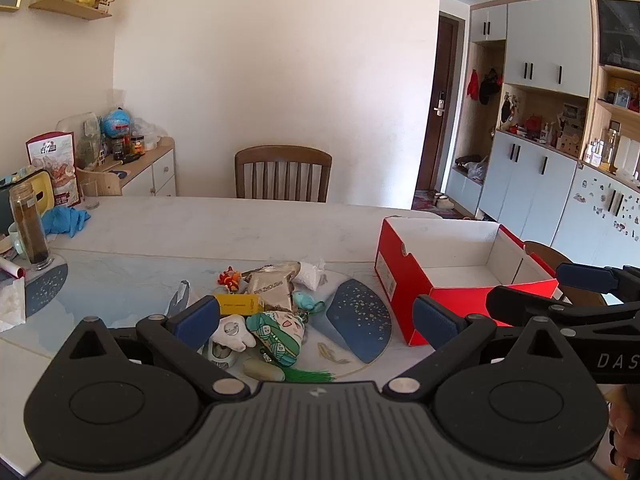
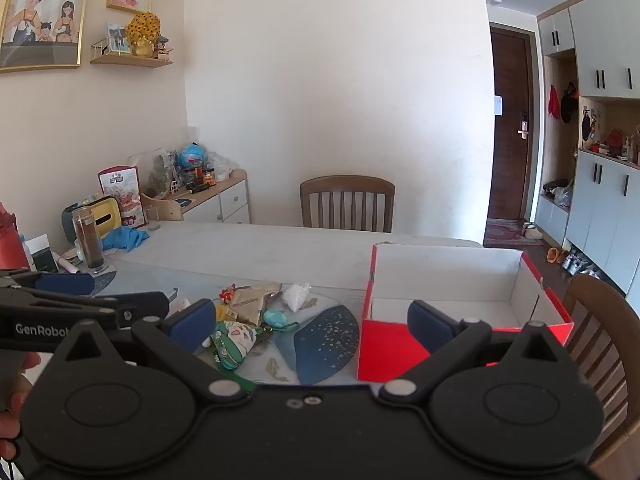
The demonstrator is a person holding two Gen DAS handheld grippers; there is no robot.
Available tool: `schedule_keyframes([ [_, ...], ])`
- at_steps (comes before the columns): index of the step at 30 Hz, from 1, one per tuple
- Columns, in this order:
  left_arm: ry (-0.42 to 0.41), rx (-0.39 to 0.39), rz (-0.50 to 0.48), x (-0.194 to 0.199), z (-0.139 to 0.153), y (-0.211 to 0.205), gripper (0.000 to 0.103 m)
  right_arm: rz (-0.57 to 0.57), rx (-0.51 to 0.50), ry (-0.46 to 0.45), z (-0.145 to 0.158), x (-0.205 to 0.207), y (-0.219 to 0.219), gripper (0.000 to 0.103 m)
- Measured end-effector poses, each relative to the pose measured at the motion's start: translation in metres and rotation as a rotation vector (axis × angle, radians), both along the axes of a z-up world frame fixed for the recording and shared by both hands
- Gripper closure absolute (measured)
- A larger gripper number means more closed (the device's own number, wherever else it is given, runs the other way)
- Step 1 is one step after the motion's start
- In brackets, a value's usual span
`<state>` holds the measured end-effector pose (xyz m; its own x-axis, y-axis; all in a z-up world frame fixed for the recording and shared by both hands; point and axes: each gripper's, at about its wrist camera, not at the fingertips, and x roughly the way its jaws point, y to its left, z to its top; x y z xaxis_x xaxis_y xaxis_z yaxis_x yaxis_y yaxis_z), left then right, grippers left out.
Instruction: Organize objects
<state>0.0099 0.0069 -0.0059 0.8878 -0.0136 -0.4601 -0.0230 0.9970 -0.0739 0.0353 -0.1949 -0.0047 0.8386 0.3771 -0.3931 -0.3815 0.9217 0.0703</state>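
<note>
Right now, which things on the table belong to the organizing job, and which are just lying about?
Job:
red box, empty
yellow box
tan packet
green pouch
white plush
teal charm

Lying about:
blue gloves
glass jar
snack bag

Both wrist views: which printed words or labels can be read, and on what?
"Happy Family": framed family poster on the wall.
"GenRobot": black body of the left tool.
"DAS", cut off: black body of the right tool.
Grey foil packet, yellow box, red snack bag: print too blurred.
</note>
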Motion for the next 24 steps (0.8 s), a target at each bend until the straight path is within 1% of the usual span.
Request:
schedule_keyframes([
  [7, -0.001, 0.010, 0.000, 0.011, -0.004, 0.015, 0.000, 0.020, -0.014, 0.005, -0.004, 0.006, 0.014, 0.001],
  [14, 0.020, 0.000, 0.023, 0.034, -0.016, 0.047, 0.000, 0.020, -0.019, 0.030, -0.008, 0.024, 0.035, 0.002],
  [24, 0.086, 0.039, 0.058, 0.081, -0.045, 0.098, 0.000, -0.006, -0.035, 0.123, -0.025, 0.063, 0.068, 0.003],
])
